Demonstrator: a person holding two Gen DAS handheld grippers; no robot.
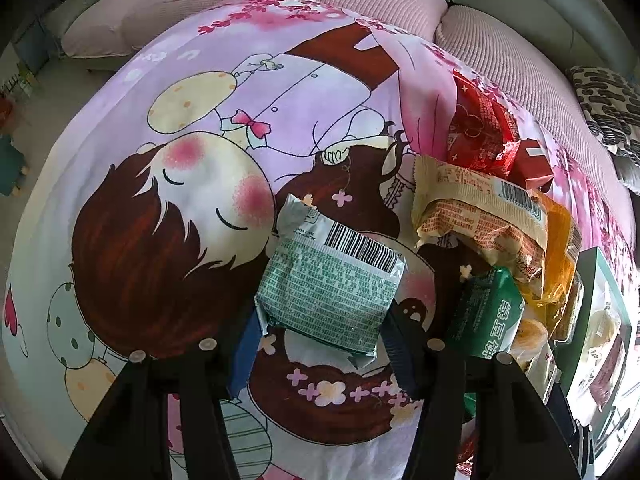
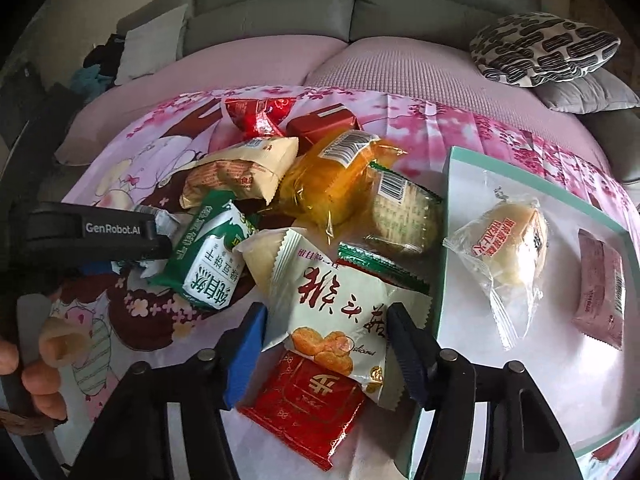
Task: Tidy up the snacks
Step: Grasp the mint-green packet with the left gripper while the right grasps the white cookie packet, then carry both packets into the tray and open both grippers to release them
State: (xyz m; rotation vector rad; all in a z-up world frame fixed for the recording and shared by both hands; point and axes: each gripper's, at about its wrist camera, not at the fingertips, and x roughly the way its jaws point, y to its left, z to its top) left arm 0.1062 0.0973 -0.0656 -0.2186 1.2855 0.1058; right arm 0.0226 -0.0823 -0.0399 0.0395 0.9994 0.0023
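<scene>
In the left wrist view my left gripper (image 1: 320,332) is shut on a silver-green snack packet (image 1: 330,280), held over the cartoon cloth. In the right wrist view my right gripper (image 2: 326,332) is open around a white snack packet with red characters (image 2: 340,304); whether the pads touch it I cannot tell. A red packet (image 2: 304,404) lies under it. The snack pile holds a green-white packet (image 2: 208,260), an orange packet (image 2: 332,180) and a cream packet (image 2: 240,172). A teal-rimmed white tray (image 2: 448,208) holds a clear-wrapped bun (image 2: 512,248) and a pink packet (image 2: 600,292).
The left gripper's body (image 2: 92,236) reaches in from the left of the right wrist view. Red packets (image 2: 260,116) lie at the pile's far side. A patterned cushion (image 2: 544,48) and a grey sofa (image 2: 352,12) stand behind. The tray edge (image 1: 600,300) shows at right.
</scene>
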